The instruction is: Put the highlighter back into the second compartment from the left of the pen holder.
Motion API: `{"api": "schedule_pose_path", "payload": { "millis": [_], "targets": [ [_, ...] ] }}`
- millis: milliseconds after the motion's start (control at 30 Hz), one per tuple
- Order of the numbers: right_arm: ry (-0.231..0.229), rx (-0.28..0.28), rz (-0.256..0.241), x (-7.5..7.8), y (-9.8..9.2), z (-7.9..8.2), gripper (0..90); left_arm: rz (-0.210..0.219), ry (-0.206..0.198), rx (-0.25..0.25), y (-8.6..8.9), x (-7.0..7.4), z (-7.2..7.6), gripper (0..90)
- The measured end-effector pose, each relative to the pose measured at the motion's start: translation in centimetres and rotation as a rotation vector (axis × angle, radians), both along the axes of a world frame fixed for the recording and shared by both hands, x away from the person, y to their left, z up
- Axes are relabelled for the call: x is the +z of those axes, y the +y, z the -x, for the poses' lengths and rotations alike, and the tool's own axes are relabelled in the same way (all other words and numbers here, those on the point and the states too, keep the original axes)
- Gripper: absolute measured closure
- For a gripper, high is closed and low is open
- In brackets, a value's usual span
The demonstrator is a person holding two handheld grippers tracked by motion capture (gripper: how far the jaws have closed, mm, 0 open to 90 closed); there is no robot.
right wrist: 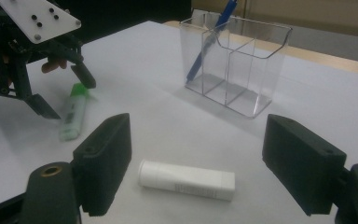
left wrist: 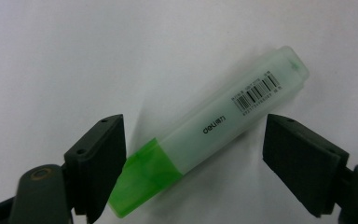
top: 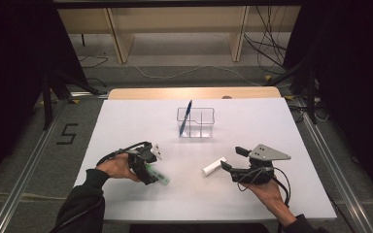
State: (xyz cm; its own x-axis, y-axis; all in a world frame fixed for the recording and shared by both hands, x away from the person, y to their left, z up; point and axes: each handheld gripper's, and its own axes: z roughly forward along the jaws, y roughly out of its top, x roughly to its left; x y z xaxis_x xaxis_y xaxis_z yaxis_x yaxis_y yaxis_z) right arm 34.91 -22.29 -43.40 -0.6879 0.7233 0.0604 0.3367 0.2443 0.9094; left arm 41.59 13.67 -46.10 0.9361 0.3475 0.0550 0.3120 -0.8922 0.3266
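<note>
A green highlighter point(left wrist: 214, 126) with a translucent body and a barcode lies flat on the white table. My left gripper point(left wrist: 196, 144) is open over it, one jaw on each side, with the green end close to the left jaw. In the high view the highlighter point(top: 161, 176) sits front left under the left gripper point(top: 151, 167). A white tube point(right wrist: 186, 179) lies just ahead of my right gripper point(right wrist: 198, 149), which is open with nothing between its jaws. The high view shows the tube point(top: 214, 166) left of the right gripper point(top: 230, 158).
A clear divided organizer point(top: 201, 121) stands at the table's middle back, with a blue pen point(top: 186, 116) leaning in its left compartment. The right gripper view also shows the organizer point(right wrist: 256, 56), the pen point(right wrist: 209, 42) and the left gripper point(right wrist: 67, 93) over the highlighter point(right wrist: 73, 116).
</note>
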Motion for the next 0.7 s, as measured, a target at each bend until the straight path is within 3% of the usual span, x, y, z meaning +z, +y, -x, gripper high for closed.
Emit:
{"api": "schedule_pose_path", "payload": {
  "millis": [233,467,600,700],
  "targets": [
    [0.0,-0.001,0.002,-0.01,-0.01,-0.02,24.7,-0.052,-0.004,-0.035,-0.35,-0.16,-0.13,22.8],
    [-0.001,-0.002,0.003,0.01,0.0,0.0,24.7,-0.072,0.029,-0.059,-0.52,-0.4,-0.37,28.5],
    [-0.003,-0.003,0.002,0.0,-0.05,-0.03,24.7,-0.082,0.054,-0.068,-0.56,-0.28,-0.41,35.1],
    [-0.006,-0.001,0.003,0.01,-0.05,-0.01,24.7,-0.083,0.078,-0.094,-0.55,-0.08,-0.25,47.0]
  ]
}}
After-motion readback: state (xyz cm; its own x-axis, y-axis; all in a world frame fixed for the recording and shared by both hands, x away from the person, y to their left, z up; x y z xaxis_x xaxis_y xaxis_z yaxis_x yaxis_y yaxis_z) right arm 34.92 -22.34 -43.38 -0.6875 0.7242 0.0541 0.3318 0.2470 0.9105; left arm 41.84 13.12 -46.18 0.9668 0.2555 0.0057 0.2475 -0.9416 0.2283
